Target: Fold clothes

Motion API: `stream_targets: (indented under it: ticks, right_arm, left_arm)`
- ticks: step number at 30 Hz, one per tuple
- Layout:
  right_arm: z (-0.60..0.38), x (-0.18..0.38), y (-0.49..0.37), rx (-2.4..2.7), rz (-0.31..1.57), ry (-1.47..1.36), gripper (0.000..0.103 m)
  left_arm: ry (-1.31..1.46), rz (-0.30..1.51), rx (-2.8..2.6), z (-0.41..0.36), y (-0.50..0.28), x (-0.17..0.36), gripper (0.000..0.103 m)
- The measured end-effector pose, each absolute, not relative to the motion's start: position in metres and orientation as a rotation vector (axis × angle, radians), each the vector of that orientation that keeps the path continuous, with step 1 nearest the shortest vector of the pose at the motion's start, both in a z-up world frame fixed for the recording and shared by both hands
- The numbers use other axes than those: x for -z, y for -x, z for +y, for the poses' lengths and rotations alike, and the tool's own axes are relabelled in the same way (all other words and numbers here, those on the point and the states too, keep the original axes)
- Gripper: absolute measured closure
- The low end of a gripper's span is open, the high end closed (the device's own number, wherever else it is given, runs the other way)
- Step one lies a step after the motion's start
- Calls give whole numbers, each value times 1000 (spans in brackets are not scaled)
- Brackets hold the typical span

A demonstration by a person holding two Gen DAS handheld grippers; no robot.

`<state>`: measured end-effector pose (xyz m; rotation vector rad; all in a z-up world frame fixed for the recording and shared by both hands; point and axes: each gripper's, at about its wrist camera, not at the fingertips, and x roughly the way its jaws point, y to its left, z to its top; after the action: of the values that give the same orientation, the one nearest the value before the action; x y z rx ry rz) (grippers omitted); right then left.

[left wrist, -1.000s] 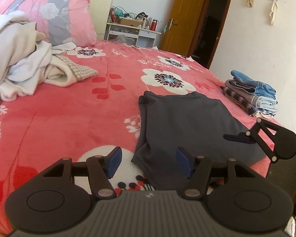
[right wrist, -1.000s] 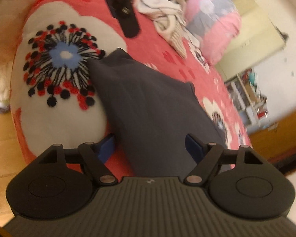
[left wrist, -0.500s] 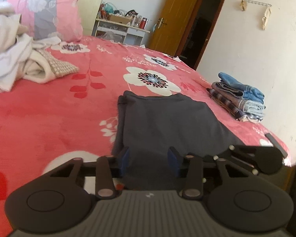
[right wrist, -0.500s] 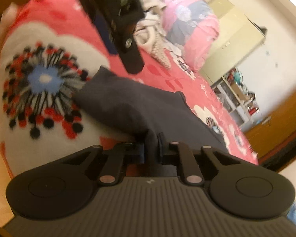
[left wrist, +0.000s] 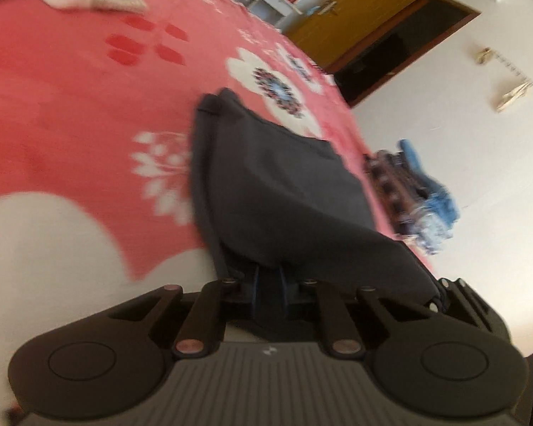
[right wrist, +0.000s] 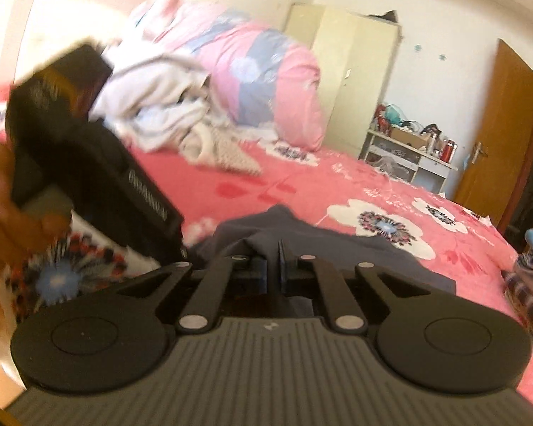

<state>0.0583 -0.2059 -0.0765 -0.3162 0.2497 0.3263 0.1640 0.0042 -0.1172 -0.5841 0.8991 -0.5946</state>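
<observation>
The dark grey garment (left wrist: 284, 191) lay flat on the pink flowered bedspread (left wrist: 71, 113), its near hem at the near edge of the bed and its long axis running straight away from both tools toward the far side. The left gripper (left wrist: 268, 278) had just been closing and was clenched on the near hem, a fold of grey cloth pinched between its blue pads. The right gripper (right wrist: 273, 266) was likewise clamped on the hem; in its view the cloth rose in a small tent between the pads. Both grips sat on the same near edge, the left one toward the garment's left corner, the right one further along to the right, so the 2 hands were about equally near and the hem spanned between them.

The coming move was probably a fold away from the person, carrying the near hem over to the far one. Room for that looked good: beyond the garment's far edge the bedspread was bare. To the right, near the bed's right edge, sat a stack of folded clothes (left wrist: 419, 191), close to the garment's right side but apart from it. Far left lay a heap of unfolded pale laundry (right wrist: 160, 106) against a pink quilt (right wrist: 266, 81), well apart. The bed edge directly under the grippers left no cloth support nearer in.
</observation>
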Motion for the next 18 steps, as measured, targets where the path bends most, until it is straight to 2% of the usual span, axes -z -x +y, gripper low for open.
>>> stream_targets:
  ticks: [6,11,16,18]
  right_arm:
    - [-231,56,-68,-346,192,233,99]
    - [-236,55,-66,-394,196,249,99]
    - [-242,72,-59,-490,254,139,99]
    - [-248,75,-61,-515,273,75,99]
  left_arm:
    - [620,835,753,-32,-184,114,88]
    - [673,946,708,-37,-191,138,86]
    - [854,1008,700,-9,-193,157,87]
    - [905,1027,697,1,-195,159,84]
